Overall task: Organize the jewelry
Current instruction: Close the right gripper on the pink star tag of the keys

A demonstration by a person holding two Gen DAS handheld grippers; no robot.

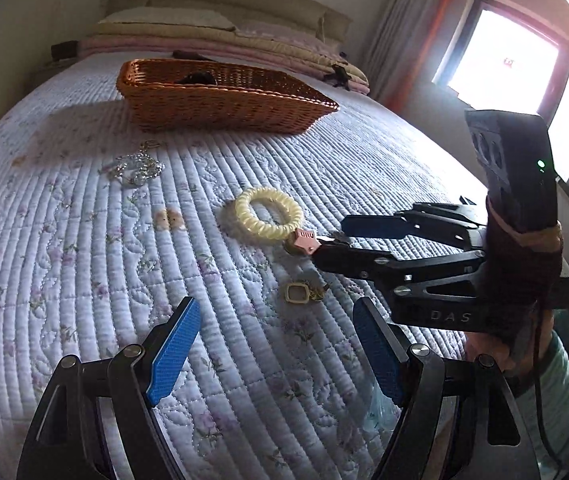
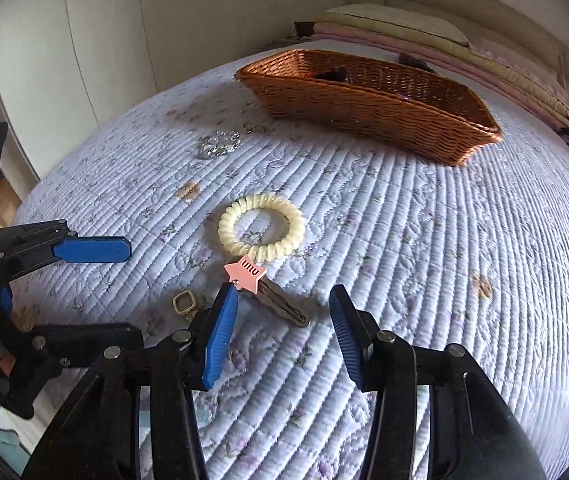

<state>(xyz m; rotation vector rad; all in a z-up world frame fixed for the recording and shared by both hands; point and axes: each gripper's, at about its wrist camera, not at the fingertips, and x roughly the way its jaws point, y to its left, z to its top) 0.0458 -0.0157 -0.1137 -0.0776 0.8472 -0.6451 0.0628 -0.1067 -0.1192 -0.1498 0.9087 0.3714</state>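
Observation:
A pink star hair clip (image 2: 246,274) lies on the quilted bed, its metal prong (image 2: 284,307) between the open fingers of my right gripper (image 2: 284,316); in the left wrist view the clip (image 1: 304,241) sits at that gripper's tips (image 1: 330,240). A cream spiral hair tie (image 2: 261,229) (image 1: 268,215) touches the clip. A small gold ring charm (image 2: 184,303) (image 1: 297,293) lies nearby. A silver sparkly chain (image 1: 138,166) (image 2: 218,145) lies farther off. A wicker basket (image 1: 220,98) (image 2: 368,104) holds a dark item. My left gripper (image 1: 276,344) is open and empty.
Folded pink and cream blankets (image 1: 220,40) and pillows lie at the head of the bed. A bright window (image 1: 520,80) is to the right. White wardrobe doors (image 2: 84,40) stand beyond the bed's left edge.

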